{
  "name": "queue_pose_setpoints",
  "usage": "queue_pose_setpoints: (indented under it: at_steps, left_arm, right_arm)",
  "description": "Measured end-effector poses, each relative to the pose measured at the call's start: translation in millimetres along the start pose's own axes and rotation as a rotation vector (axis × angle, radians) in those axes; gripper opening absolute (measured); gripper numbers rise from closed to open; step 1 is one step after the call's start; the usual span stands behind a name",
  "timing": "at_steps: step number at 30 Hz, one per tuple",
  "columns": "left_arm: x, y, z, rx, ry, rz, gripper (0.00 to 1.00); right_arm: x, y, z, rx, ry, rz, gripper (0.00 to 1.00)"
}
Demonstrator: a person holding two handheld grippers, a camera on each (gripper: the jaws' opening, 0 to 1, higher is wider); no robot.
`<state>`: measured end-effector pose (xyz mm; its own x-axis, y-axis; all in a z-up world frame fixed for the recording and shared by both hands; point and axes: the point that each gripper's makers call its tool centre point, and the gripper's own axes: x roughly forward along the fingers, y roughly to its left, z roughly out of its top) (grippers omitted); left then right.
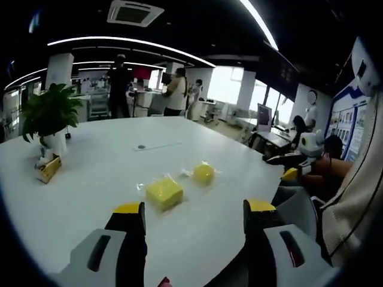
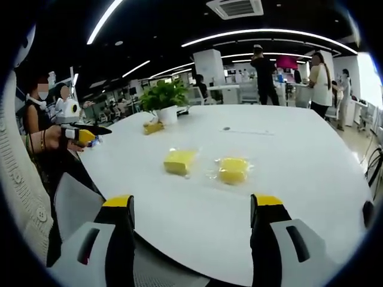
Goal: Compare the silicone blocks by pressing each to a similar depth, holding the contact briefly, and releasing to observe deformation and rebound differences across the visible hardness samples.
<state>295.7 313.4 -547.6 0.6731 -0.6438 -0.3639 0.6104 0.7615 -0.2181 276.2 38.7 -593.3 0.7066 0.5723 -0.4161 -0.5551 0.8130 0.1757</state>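
Note:
Two yellow silicone blocks in clear wrap lie on the white table (image 1: 108,149). In the left gripper view the square block (image 1: 164,192) is nearer and the rounder block (image 1: 203,173) lies beyond it to the right. My left gripper (image 1: 194,215) is open, held short of the square block. In the right gripper view the square block (image 2: 179,161) is on the left and the rounder block (image 2: 233,170) on the right, on the table (image 2: 287,149). My right gripper (image 2: 191,212) is open, hanging over the table's near edge, apart from both blocks.
A potted plant (image 1: 51,116) and a small yellow box (image 1: 49,168) stand at the table's left; the plant (image 2: 164,98) also appears in the right gripper view. People stand in the office behind. A seated person (image 2: 45,131) holds another gripper device at the table's edge.

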Motion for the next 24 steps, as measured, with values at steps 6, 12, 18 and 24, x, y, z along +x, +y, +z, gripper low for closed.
queue_pose_setpoints:
  at_steps: [6,12,18,24]
  left_arm:
    - [10.1,7.2,5.8,-0.05,-0.004,-0.001,0.67]
    - [28.9,23.5,19.8,-0.089,0.008,-0.01,0.67]
    - [48.3,45.3,27.7,-0.196,0.017,-0.016,0.68]
    - [68.1,73.5,36.9,-0.284,0.0,-0.002,0.64]
  right_arm:
    - [1.9,-2.6,-0.1,-0.006,0.008,-0.002,0.73]
    - [4.0,-7.1,-1.7,0.001,0.02,-0.004,0.73]
    - [8.8,-9.7,-2.9,0.005,0.036,-0.006,0.73]
    - [12.7,-9.3,-0.4,0.03,0.031,0.009,0.74]
